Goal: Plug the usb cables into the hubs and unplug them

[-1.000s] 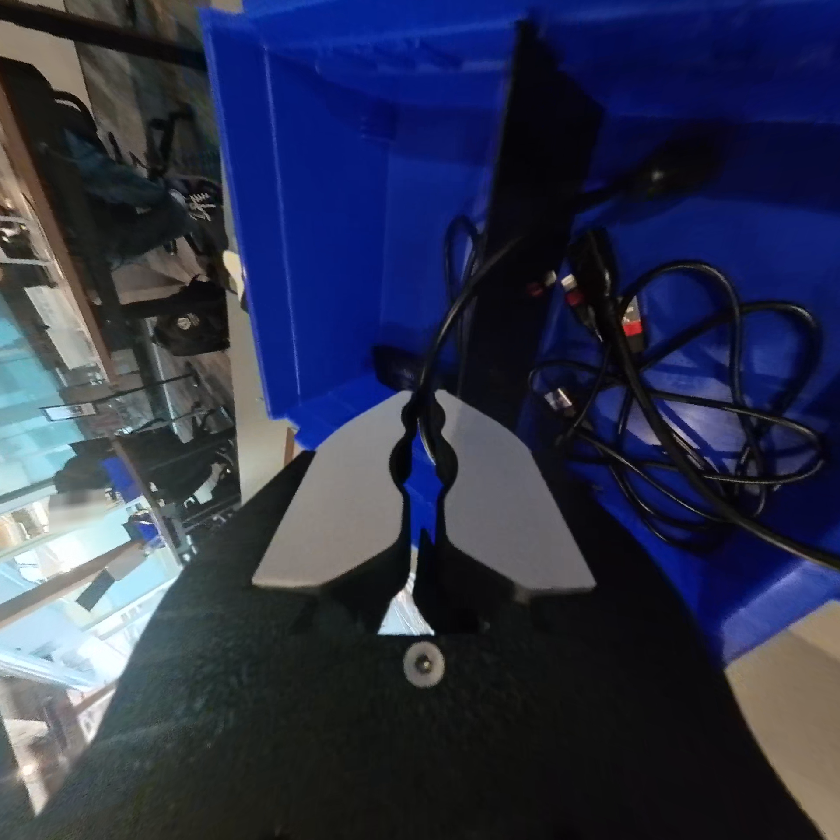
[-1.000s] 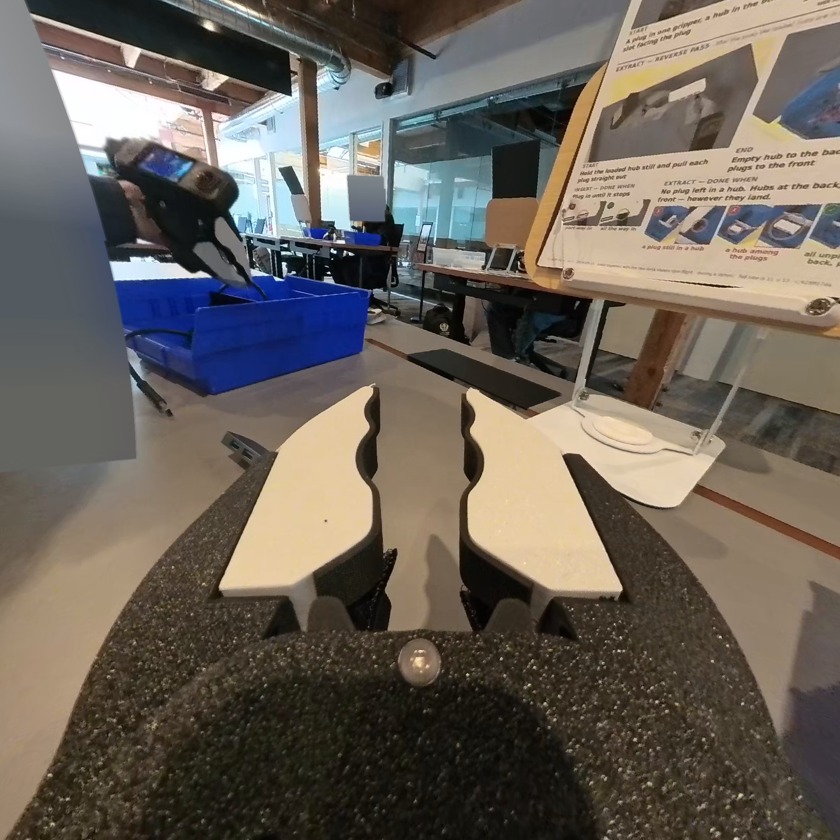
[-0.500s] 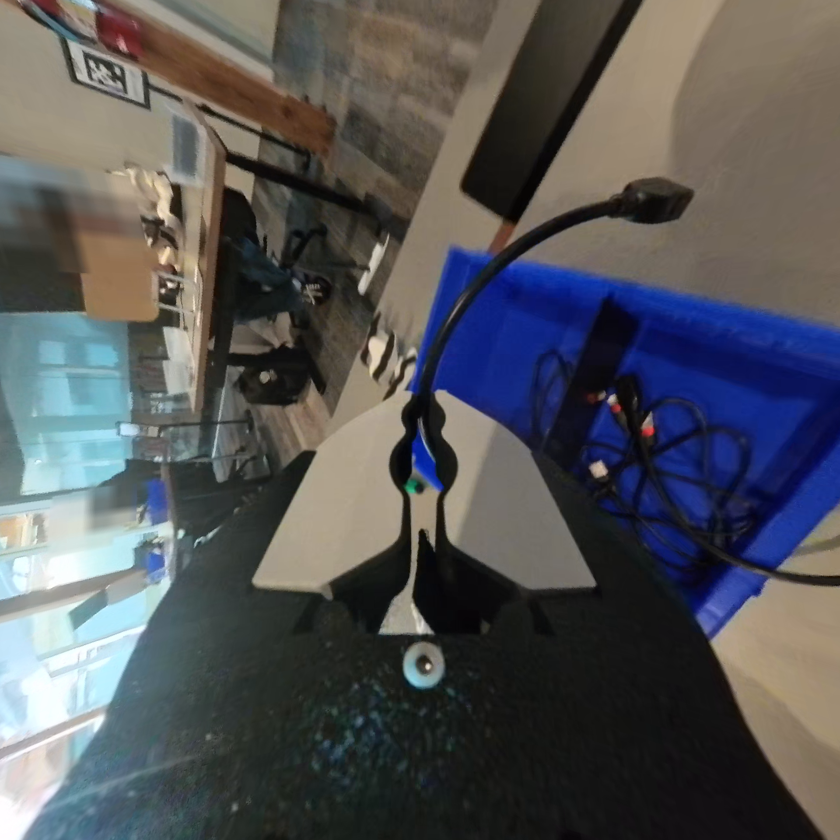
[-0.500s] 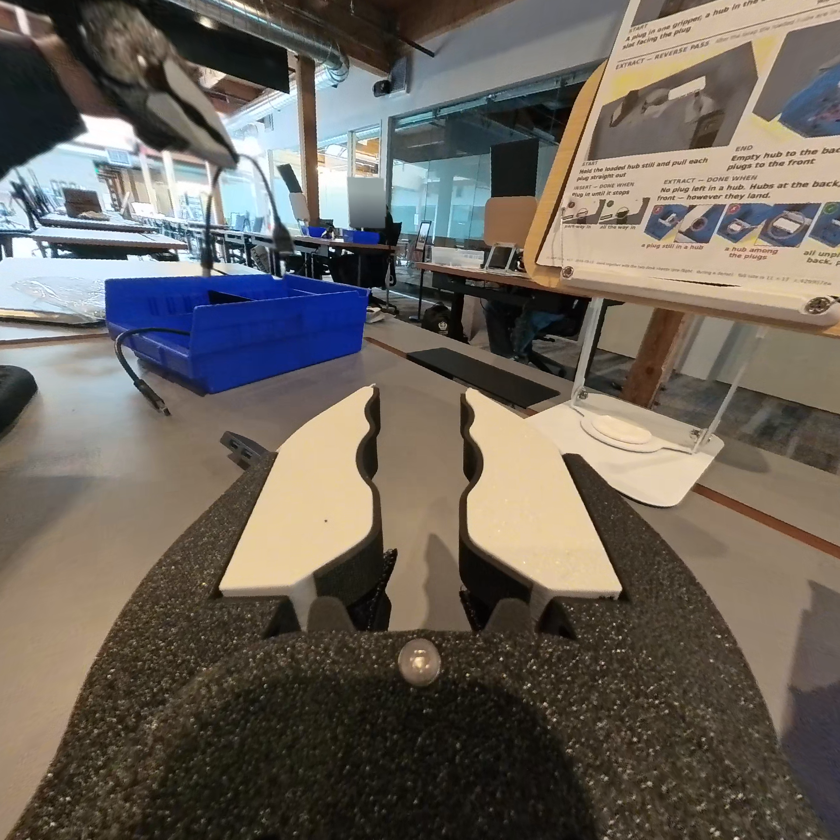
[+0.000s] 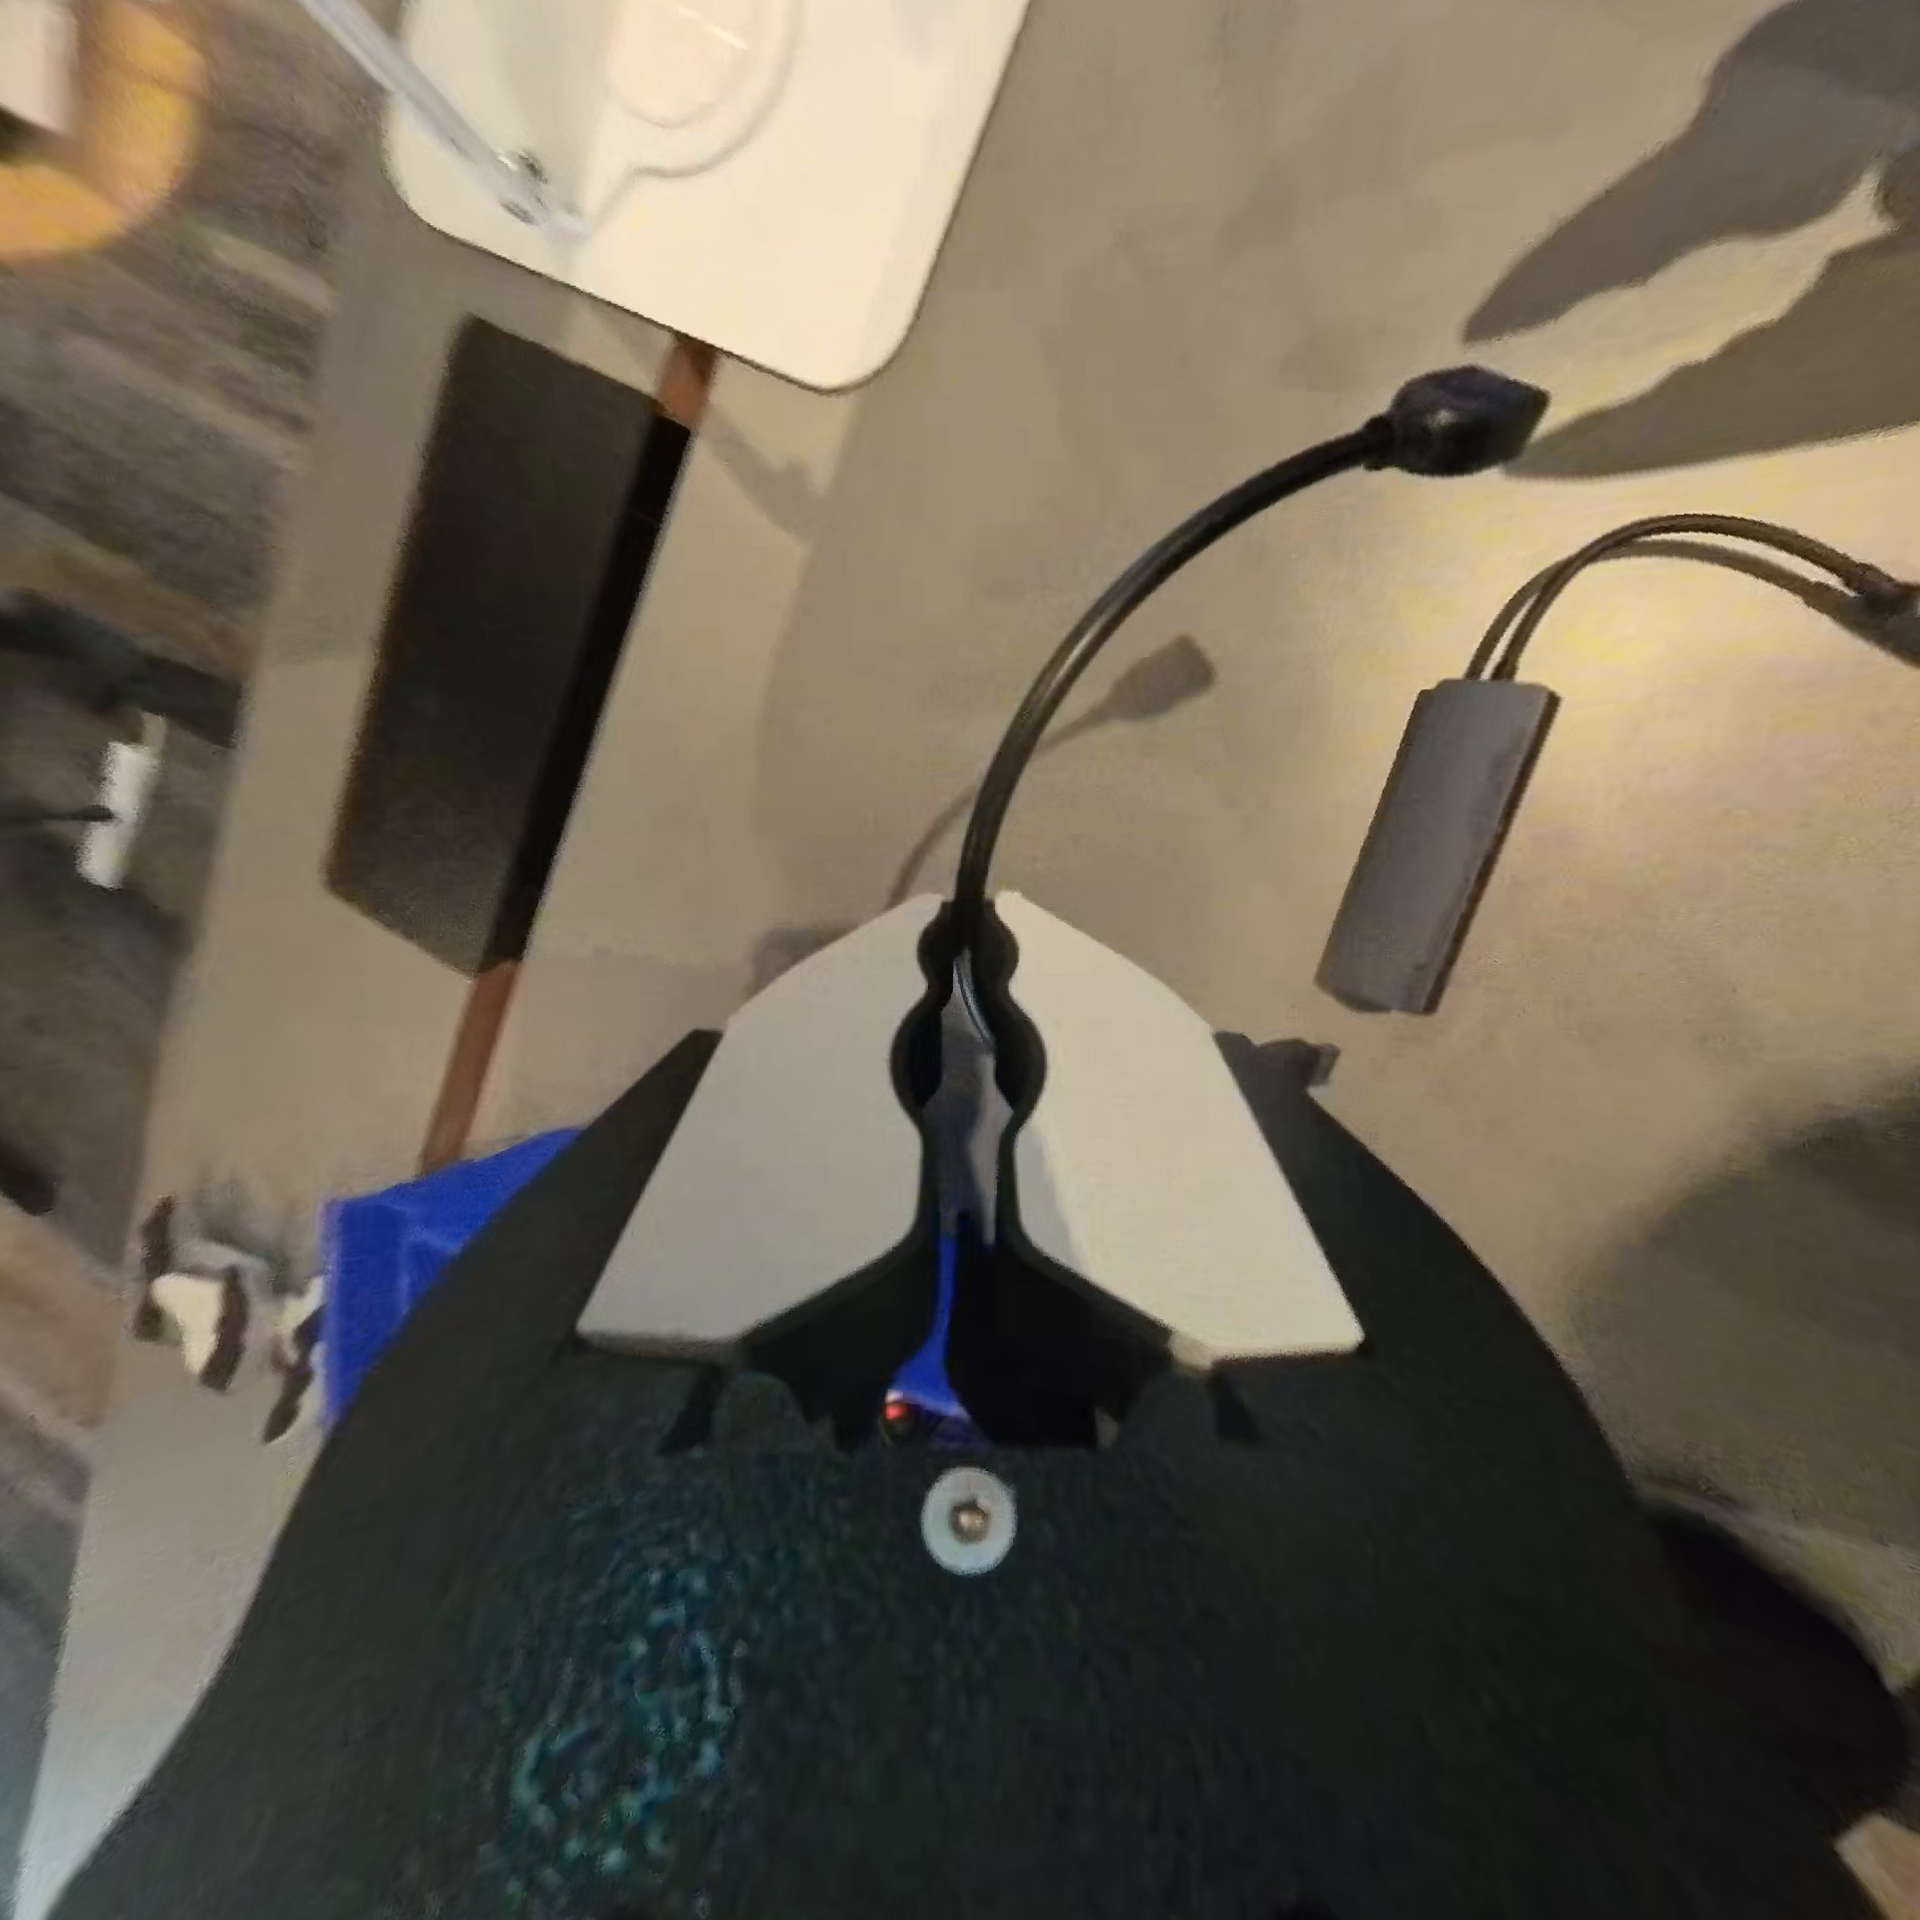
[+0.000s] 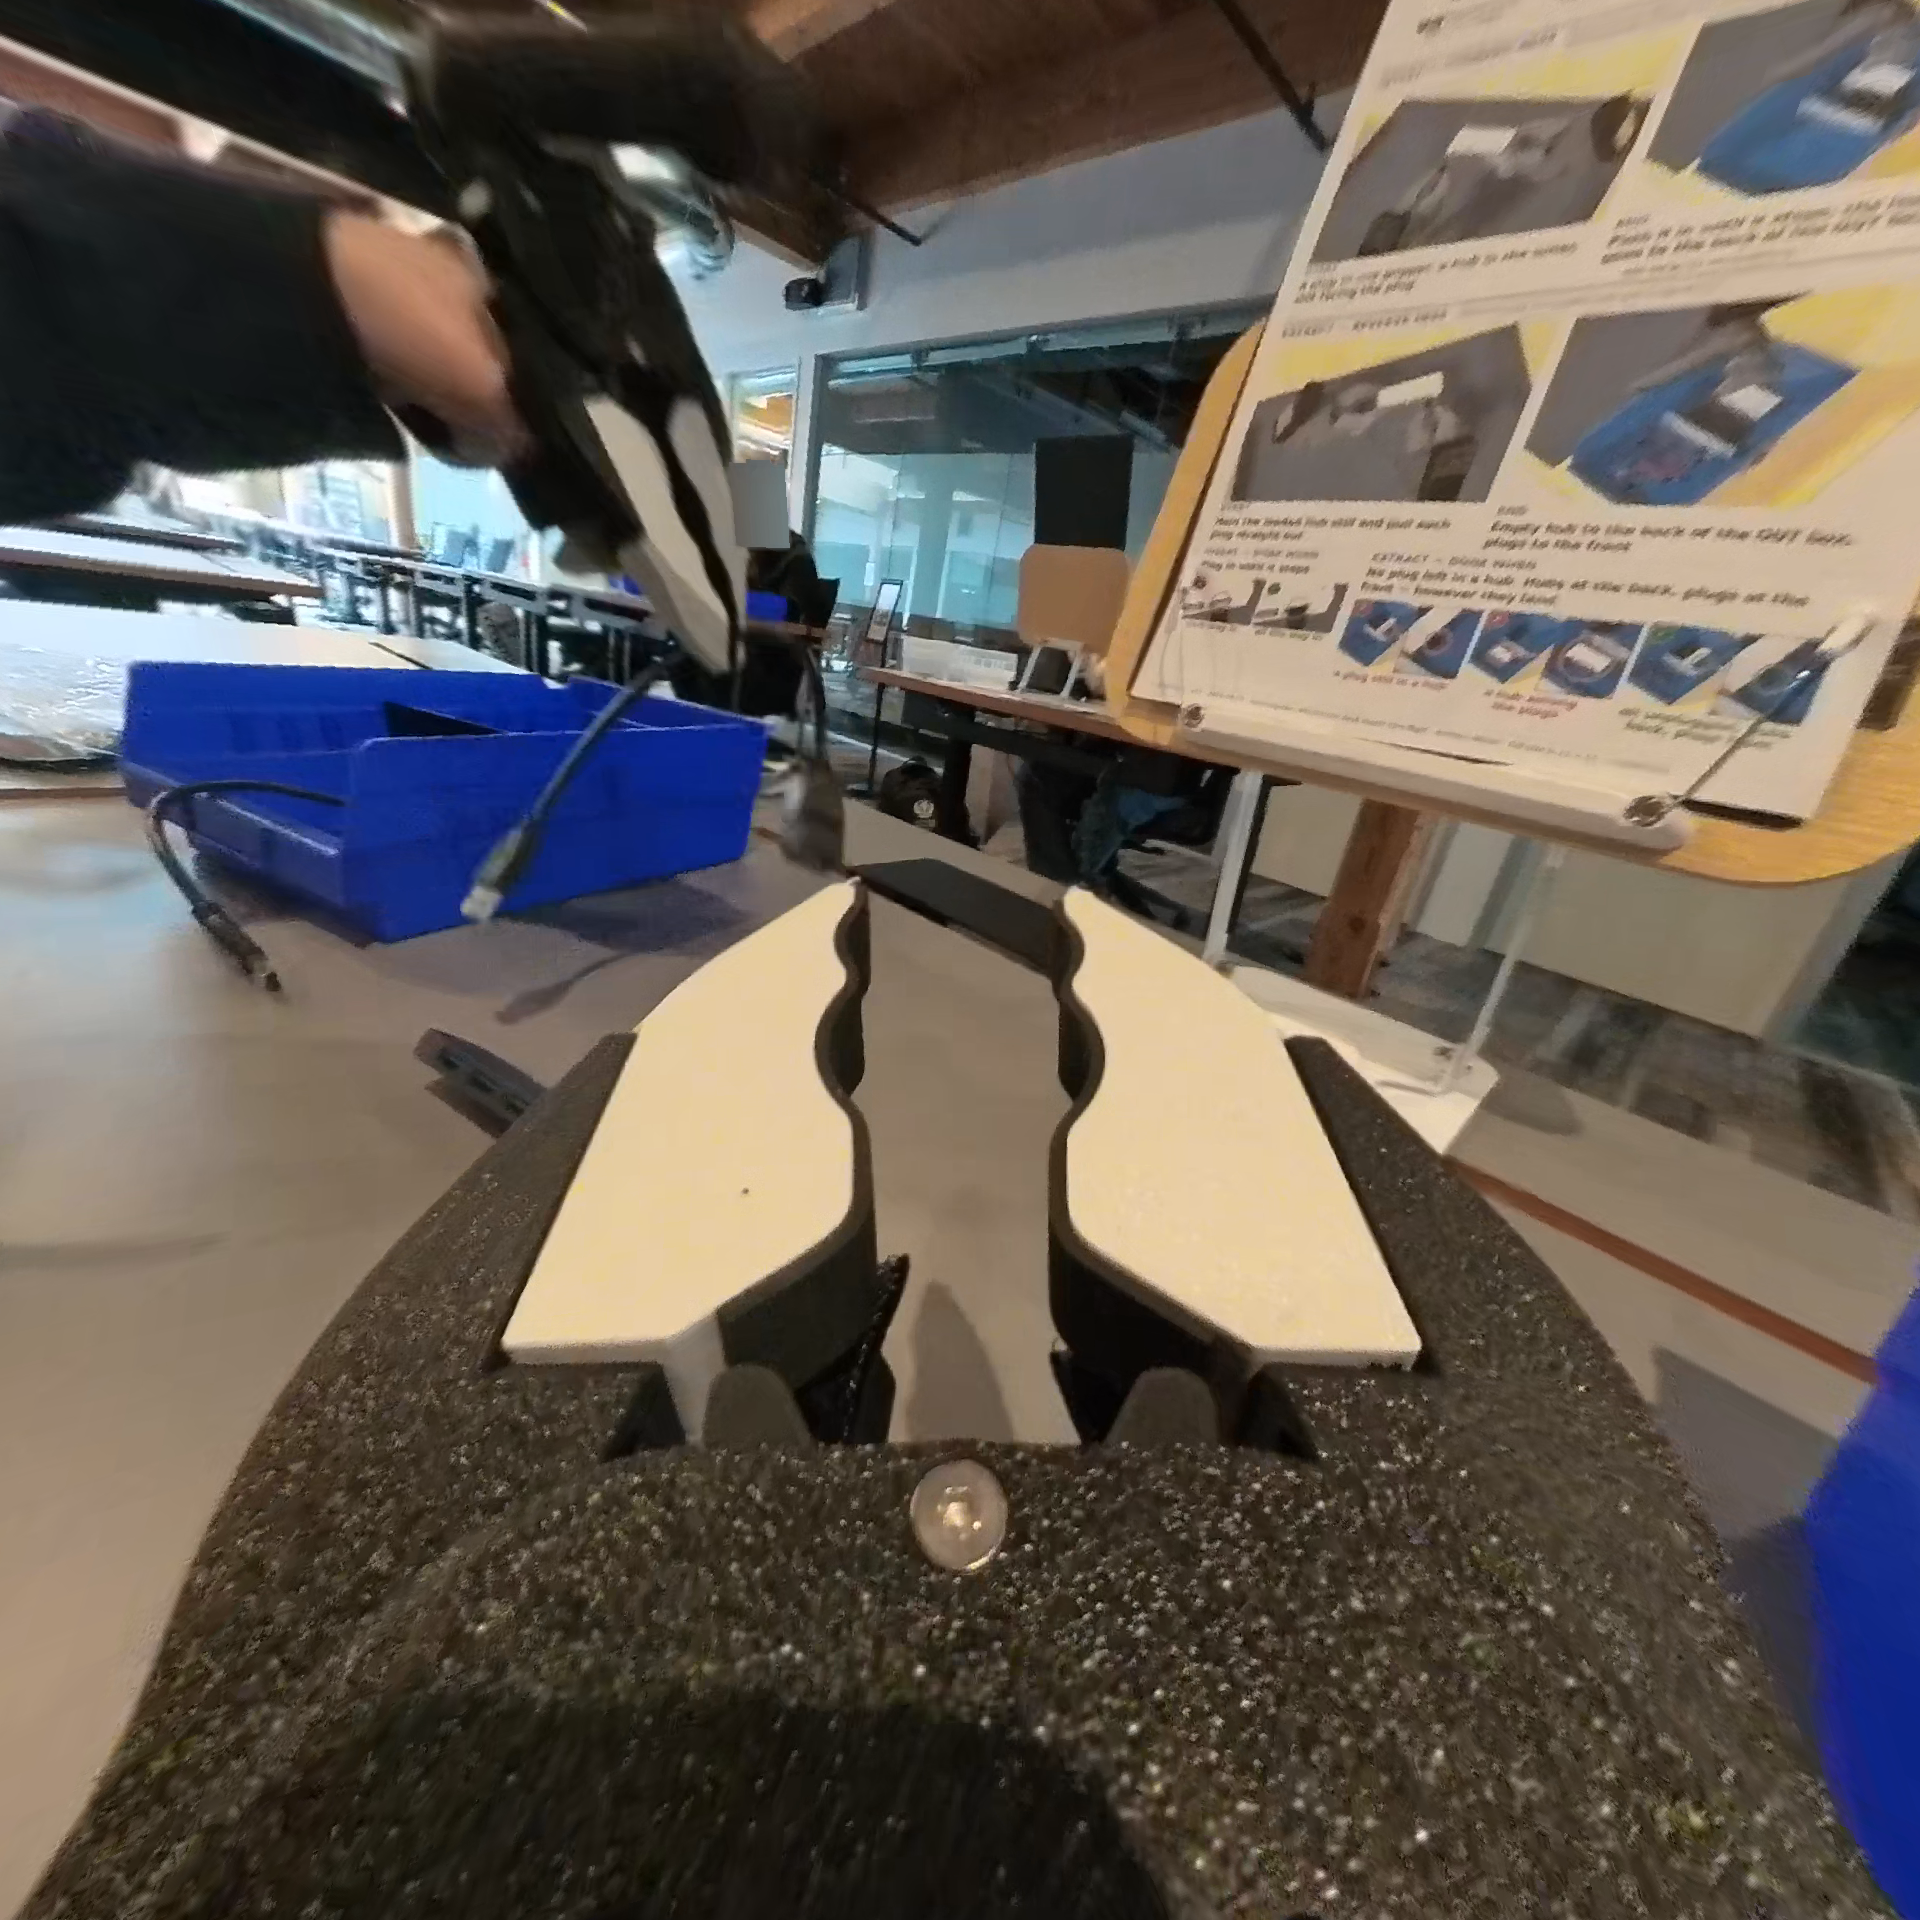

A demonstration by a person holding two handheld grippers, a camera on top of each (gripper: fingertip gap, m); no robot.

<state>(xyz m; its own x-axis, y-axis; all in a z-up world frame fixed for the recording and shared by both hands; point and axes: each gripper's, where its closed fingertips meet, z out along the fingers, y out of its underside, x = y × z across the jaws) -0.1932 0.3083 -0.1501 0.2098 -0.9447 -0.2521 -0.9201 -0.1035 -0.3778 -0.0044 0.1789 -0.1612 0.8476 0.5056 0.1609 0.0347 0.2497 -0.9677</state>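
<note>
USB cable (image 5: 1049,665) is pinched at the tips of the left gripper (image 5: 964,935), fingers closed on it; cord arcs fwd and right, plug (image 5: 1460,421) held above the table (image 5: 1195,208). Grey hub (image 5: 1439,842) lies on the table, right of the fingers. Right gripper (image 6: 961,894) is wide open, holding nothing, low over the table; blue bin (image 6: 416,779) sits further back-left.
</note>
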